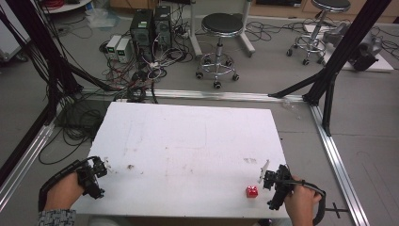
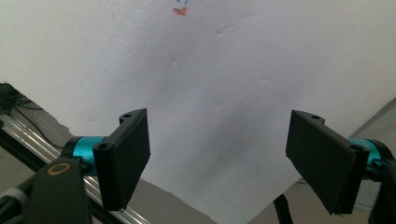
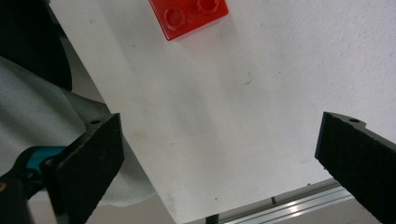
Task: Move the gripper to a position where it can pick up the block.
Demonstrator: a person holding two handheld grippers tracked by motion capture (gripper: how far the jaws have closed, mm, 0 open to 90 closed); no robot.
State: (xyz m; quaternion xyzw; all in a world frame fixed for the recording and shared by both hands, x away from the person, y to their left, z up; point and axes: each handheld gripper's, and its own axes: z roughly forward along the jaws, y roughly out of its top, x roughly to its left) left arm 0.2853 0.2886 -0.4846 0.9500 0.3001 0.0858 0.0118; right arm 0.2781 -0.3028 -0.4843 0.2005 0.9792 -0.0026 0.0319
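Both tongs gape wide, holding nothing: left tongs (image 1: 104,165) at the white worktop's (image 1: 188,141) near left corner, right tongs (image 1: 264,173) near the right. The red brick (image 1: 251,191) sits just beside our right tongs, near the front edge. Likely next we square up over it, studs up, before closing.

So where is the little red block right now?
The red block sits on the white table near its front right corner, just left of the right gripper, whose view shows it ahead.

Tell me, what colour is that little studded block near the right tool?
Red. The block shows best in the right gripper view.
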